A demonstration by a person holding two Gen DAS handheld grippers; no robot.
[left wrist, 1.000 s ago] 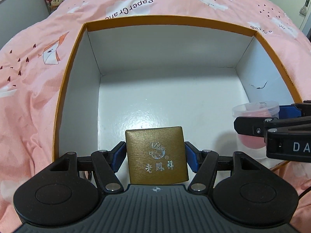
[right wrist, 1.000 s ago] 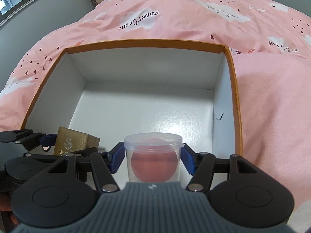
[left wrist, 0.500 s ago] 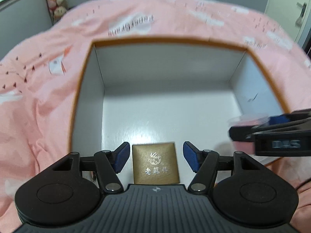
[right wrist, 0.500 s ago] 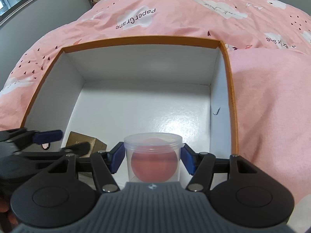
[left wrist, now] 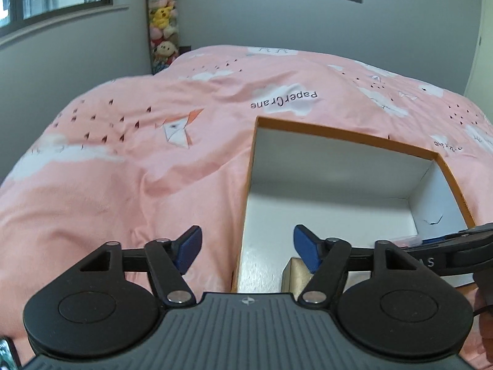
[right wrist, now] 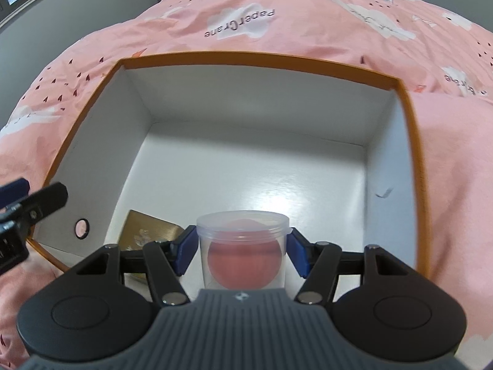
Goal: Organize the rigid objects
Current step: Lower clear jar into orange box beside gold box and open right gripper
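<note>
Right hand-held gripper (right wrist: 242, 251) pinches clear plastic lidded jar with pink ball inside (right wrist: 243, 251), low over near floor of orange-rimmed white cardboard box (right wrist: 406, 129). Jar likely light, stiff, slick; grip mid-wall. Flat gold square gift box (right wrist: 148, 234) lies in box's near-left corner. Left hand-held gripper (left wrist: 246, 248) spread, empty. Box sits on pink bed quilt (left wrist: 129, 160).

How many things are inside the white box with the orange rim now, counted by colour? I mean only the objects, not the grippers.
Gold: 1, the small gold box on the floor of the white box.
Clear with pink inside: 1, the clear container, between the pads of the right gripper.
Total: 2.
</note>
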